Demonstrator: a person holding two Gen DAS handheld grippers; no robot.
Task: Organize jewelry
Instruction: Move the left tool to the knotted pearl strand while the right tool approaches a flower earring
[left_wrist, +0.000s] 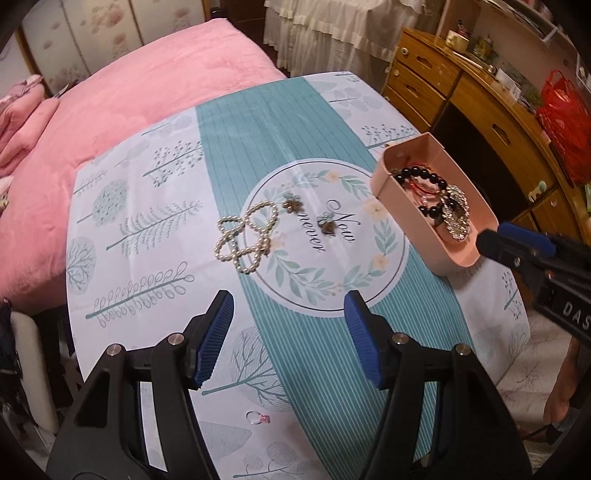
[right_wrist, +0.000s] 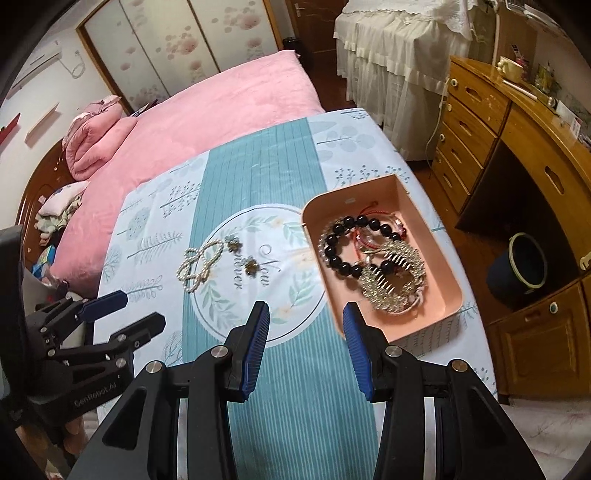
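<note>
Left gripper (left_wrist: 288, 306) empty, pearl strand (left_wrist: 245, 236), 2 earrings (left_wrist: 291, 204), perhaps ring (left_wrist: 257, 417)

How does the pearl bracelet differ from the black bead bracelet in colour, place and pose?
The pearl bracelet is cream with small beads; the black bead bracelet is dark with larger beads. The pearl bracelet lies on the tablecloth, twisted into loops; the black bead bracelet lies in the pink tray, among other jewelry. Both are beaded strands, and no gripper holds either.
</note>
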